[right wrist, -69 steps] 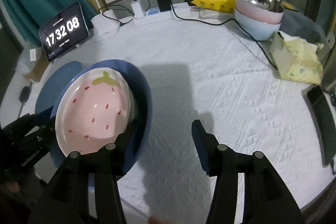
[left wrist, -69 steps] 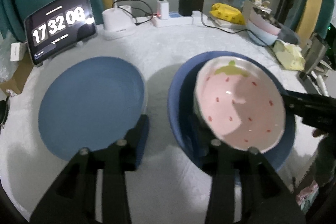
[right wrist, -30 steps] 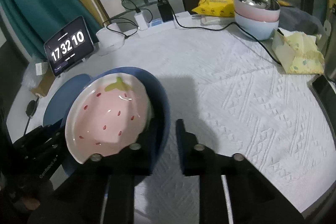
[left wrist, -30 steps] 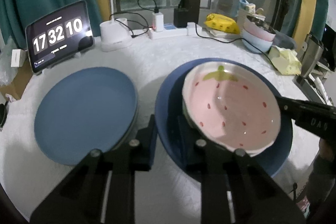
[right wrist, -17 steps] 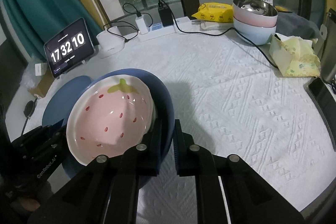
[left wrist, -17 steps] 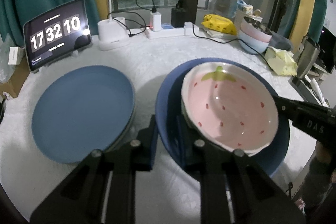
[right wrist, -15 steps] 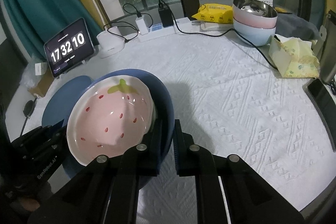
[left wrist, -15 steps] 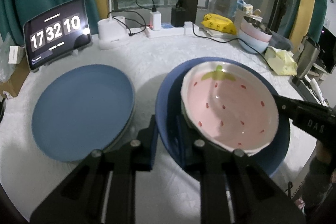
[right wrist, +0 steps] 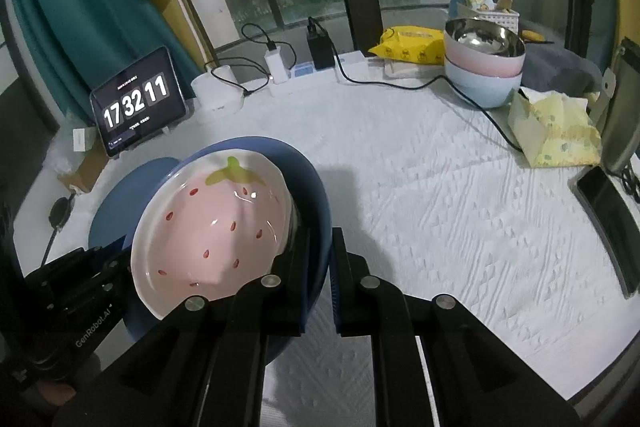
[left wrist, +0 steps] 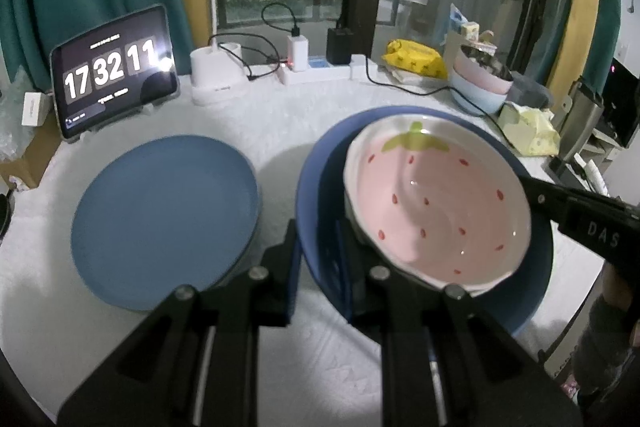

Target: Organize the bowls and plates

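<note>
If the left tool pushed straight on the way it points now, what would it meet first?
It is already shut on the rim of the dark blue plate, so that rim would take the push. Just past it sits the strawberry bowl on the plate; how far past is hard to judge.

The left gripper (left wrist: 316, 259) is pointing downward and forward, and its two fingers are pressing together on the near left rim of the blue plate (left wrist: 320, 179). The right gripper (right wrist: 320, 267) is tilting down in the same way, and its fingers are clamping the opposite rim of this plate. In the left wrist view the right gripper is coming in from the right edge as a dark bar. Below it a part of the person's hand (left wrist: 612, 311) is probably showing, but the view there is dark. Both grippers are standing over the near part of the tabletop.
</note>
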A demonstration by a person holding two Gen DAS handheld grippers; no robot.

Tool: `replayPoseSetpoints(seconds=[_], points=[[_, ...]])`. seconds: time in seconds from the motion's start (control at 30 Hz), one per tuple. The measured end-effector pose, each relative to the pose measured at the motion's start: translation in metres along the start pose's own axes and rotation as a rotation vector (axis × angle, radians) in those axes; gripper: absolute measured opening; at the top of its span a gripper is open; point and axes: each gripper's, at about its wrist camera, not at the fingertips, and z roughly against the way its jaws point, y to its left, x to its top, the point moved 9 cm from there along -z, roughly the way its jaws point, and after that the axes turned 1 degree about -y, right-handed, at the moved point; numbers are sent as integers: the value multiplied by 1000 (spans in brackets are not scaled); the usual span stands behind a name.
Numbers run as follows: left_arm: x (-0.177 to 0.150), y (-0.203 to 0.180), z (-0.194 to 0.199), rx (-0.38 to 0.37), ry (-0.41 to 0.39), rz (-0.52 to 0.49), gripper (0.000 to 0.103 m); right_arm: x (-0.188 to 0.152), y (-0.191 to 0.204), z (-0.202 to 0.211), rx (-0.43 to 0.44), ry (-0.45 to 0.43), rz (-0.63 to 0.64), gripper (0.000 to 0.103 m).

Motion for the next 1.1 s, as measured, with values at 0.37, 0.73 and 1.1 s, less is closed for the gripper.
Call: replayPoseSetpoints(seconds=[0.37, 0.73, 1.1], points=[[15, 16, 14, 0, -40, 25, 16, 19, 18, 8, 8, -37, 42, 11], [22, 40, 21, 12, -60, 56, 16, 31, 44, 5, 22, -47, 75, 11], [28, 67, 25, 22, -73, 84, 16, 41, 70, -5, 36, -49, 101, 11]])
